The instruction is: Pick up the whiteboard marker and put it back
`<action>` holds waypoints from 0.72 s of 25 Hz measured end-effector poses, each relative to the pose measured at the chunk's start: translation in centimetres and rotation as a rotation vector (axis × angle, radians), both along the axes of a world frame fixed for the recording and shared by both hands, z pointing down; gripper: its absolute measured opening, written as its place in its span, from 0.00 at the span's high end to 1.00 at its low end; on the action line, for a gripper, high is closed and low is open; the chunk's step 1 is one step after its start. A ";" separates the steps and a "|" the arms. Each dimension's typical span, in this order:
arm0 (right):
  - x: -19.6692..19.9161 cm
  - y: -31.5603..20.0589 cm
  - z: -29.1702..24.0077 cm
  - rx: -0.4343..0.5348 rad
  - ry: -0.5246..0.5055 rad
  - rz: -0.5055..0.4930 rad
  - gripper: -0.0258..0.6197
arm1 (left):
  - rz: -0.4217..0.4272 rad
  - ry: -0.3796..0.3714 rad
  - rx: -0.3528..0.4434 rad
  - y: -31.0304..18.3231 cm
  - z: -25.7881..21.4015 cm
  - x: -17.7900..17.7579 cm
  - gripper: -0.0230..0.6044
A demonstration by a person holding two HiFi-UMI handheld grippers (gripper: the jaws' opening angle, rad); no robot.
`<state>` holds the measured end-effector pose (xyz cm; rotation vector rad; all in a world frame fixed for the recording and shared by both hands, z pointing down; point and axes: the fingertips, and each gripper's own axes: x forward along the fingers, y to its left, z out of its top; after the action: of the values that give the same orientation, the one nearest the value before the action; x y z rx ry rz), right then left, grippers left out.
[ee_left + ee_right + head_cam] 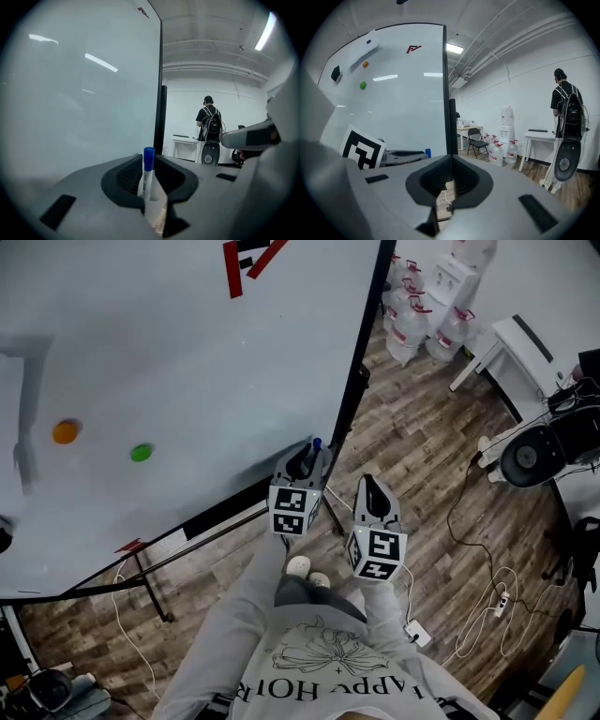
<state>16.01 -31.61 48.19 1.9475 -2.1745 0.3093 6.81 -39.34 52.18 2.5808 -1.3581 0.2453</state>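
Observation:
The whiteboard marker [146, 180] has a white body and a blue cap [148, 157]. It stands upright between the dark pads of my left gripper [149, 187], which is shut on it. In the head view the left gripper [305, 457] hangs at the lower right corner of the whiteboard [187, 362], and the blue cap [316, 443] pokes out past its tips. The board's dark bottom ledge [220, 512] runs just left of it. My right gripper [369, 487] is beside it over the floor. Its jaws [450, 161] are shut with nothing held.
An orange magnet [65, 432] and a green magnet [141, 453] sit on the board. The board's stand legs [150, 587] and cables [473, 615] lie on the wood floor. Water jugs [422, 320] and a white table [516, 348] stand at the right. A person with a backpack [210, 123] stands far off.

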 end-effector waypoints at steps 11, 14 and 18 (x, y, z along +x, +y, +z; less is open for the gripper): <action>-1.3 -0.1 -1.0 0.027 -0.006 -0.023 0.94 | -0.028 -0.017 0.032 1.2 -2.9 -1.7 0.87; -1.8 -0.3 -1.9 0.052 -0.012 -0.035 0.94 | -0.036 -0.010 0.068 2.1 -5.0 -2.4 0.87; -2.7 -0.5 -3.4 0.089 -0.018 -0.058 0.94 | -0.064 -0.035 0.159 3.6 -8.7 -3.7 0.93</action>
<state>13.33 -32.12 44.78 1.9294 -2.2888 0.2248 3.15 -35.70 43.45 2.6663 -1.5271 0.1791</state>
